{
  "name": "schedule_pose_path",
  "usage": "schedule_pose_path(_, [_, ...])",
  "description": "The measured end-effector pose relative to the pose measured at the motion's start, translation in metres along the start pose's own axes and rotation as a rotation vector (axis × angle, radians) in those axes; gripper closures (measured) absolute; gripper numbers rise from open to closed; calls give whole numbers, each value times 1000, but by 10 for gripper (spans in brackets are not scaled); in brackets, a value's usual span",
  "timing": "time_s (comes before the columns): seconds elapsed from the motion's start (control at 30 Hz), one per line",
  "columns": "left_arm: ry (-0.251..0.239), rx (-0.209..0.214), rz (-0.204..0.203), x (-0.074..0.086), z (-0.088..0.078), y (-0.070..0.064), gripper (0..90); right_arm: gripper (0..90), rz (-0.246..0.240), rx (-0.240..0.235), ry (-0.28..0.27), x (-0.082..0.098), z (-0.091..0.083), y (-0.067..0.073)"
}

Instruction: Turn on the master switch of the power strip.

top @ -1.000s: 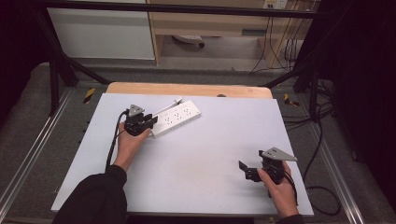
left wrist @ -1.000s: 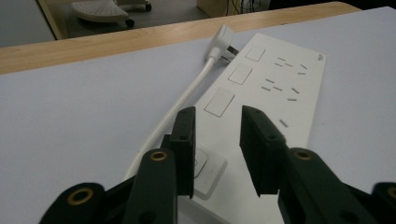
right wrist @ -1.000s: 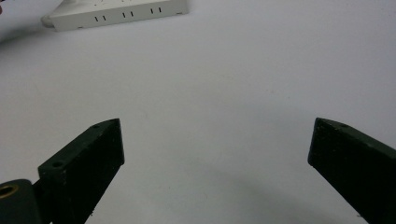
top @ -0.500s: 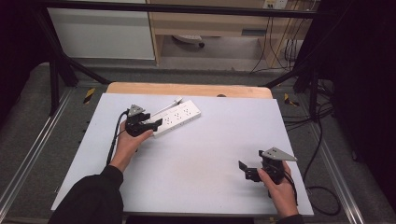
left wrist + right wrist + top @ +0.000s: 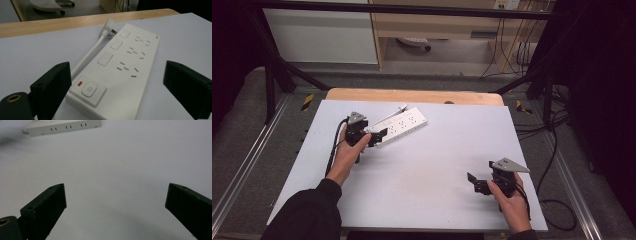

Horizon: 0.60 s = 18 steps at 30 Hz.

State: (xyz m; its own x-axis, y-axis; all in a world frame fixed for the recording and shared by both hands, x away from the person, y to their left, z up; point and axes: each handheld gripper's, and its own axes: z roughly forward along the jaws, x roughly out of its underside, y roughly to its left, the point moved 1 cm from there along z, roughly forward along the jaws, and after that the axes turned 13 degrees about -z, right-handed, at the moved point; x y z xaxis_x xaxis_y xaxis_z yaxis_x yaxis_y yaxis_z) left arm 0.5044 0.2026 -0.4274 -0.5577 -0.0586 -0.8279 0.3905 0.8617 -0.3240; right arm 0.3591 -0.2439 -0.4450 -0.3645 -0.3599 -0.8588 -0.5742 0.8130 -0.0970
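A white power strip (image 5: 399, 126) lies flat on the white tabletop (image 5: 427, 165), toward the back left. Its switch end with a red mark (image 5: 87, 90) sits between the jaws of my left gripper (image 5: 377, 136), which have just been opening. They now stand wide on either side and the pads do not press on it. The strip's white cord (image 5: 87, 56) runs along its side to a plug (image 5: 110, 26). My right gripper (image 5: 477, 182) rests open near the front right, with bare table between its jaws (image 5: 115, 192). The power strip (image 5: 65, 127) lies far ahead of it.
A wooden strip (image 5: 412, 95) edges the table's far side. Black frame posts (image 5: 272, 75) stand at the back corners, and cables (image 5: 557, 200) trail on the floor to the right. A pale cabinet (image 5: 322, 35) stands behind the table.
The left gripper's jaws have spread apart around the strip's near end. Both hands have stayed where they were, and the strip has not shifted.
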Motion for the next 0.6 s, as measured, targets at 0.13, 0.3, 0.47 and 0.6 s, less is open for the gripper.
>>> schedule_pose_path(0.13, [-6, 8, -1, -2, -4, -2, 82, 38, -1, -1, 3, 0, 1, 0])
schedule_pose_path(0.3, [-12, 16, -11, -4, -10, -2, 83, 38, -2, -4, 1, 0, 1, 0])
schedule_pose_path(0.47, [-36, 14, -15, -8, -18, -2, 81, 38, 1, -5, 2, 0, 1, 0])
schedule_pose_path(0.6, [-35, 10, -15, -8, -22, -2, 80, 38, -1, -6, 0, 0, 1, 0])
